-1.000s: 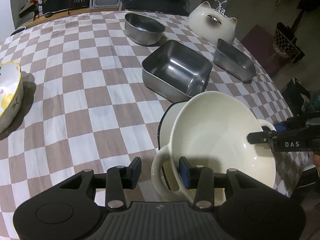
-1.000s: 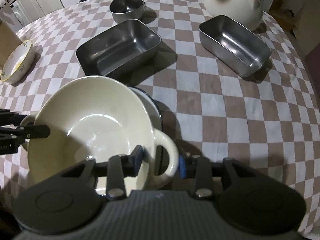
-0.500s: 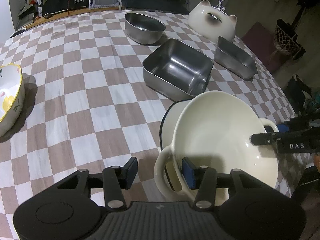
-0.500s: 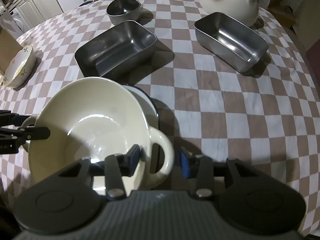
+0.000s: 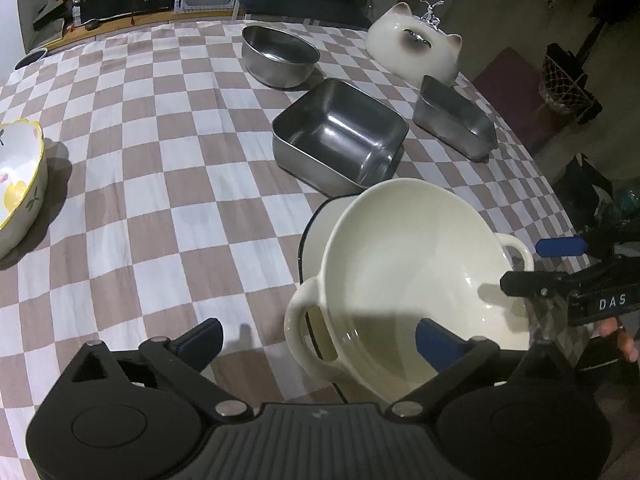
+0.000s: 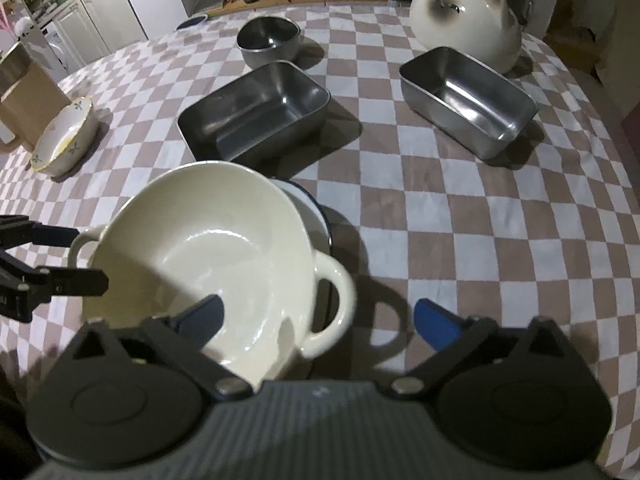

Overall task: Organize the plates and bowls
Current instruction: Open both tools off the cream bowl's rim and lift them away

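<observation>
Left wrist view: left gripper jaws opening, straddling cream bowl's near handle, no pad contact; right gripper likewise; bowl sits on rimmed plate, twelve o'clock.

You have a cream bowl of glossy glazed ceramic, smooth enough to catch highlights; the white plate under it looks glossy too, with a dark rim. Three pieces are bare metal with a dull, brushed sheen – the round steel bowl, the square steel pan and the narrow steel pan. Your checked tablecloth is soft matt cloth. The cat-shaped jar and flowered bowl look like shiny glazed ceramic – your gripper pads are matt blue
</observation>
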